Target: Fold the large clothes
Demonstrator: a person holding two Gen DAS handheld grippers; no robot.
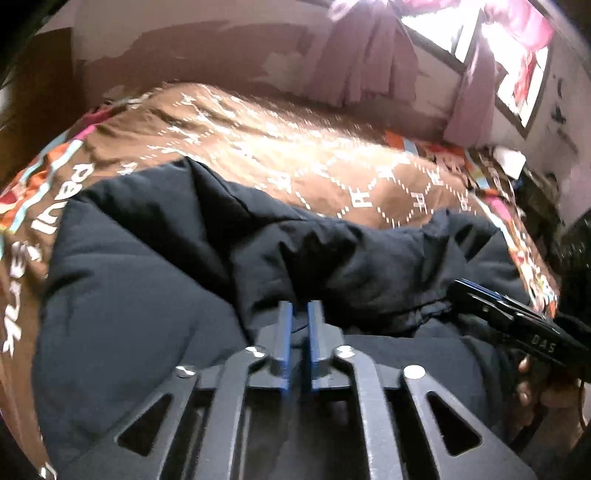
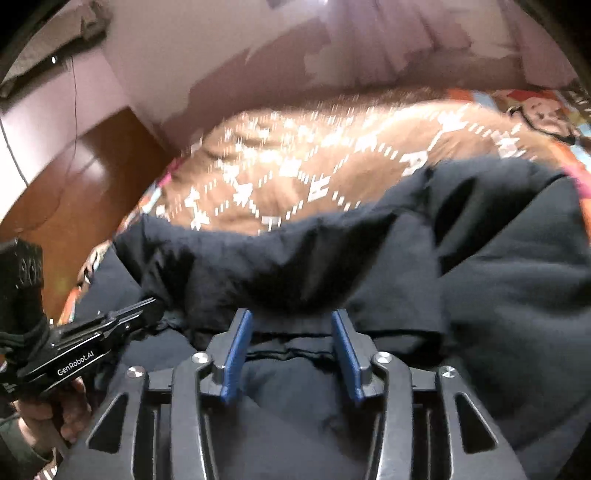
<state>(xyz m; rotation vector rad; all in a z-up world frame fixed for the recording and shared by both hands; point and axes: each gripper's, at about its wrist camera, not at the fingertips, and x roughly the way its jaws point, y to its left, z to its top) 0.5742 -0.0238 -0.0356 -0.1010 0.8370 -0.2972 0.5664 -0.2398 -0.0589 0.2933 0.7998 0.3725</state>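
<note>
A dark navy padded jacket [image 1: 147,295] lies bunched on a bed with a brown patterned cover [image 1: 295,155]. My left gripper [image 1: 300,308] hovers just above a thick fold of the jacket, its blue pads a narrow gap apart, with no cloth pinched between them. My right gripper [image 2: 292,315] is open wider over the jacket [image 2: 498,277], right in front of a raised rolled edge; nothing sits between its pads. Each gripper shows in the other's view: the right gripper [image 1: 476,291] at the jacket's right side, the left gripper [image 2: 147,306] at its left side.
The brown bed cover [image 2: 295,166] stretches beyond the jacket to a pale wall. Purple curtains [image 1: 369,55] and a bright window [image 1: 443,33] stand at the far right. Wooden furniture [image 2: 85,177] sits at the left. A hand [image 1: 532,391] grips the right tool's handle.
</note>
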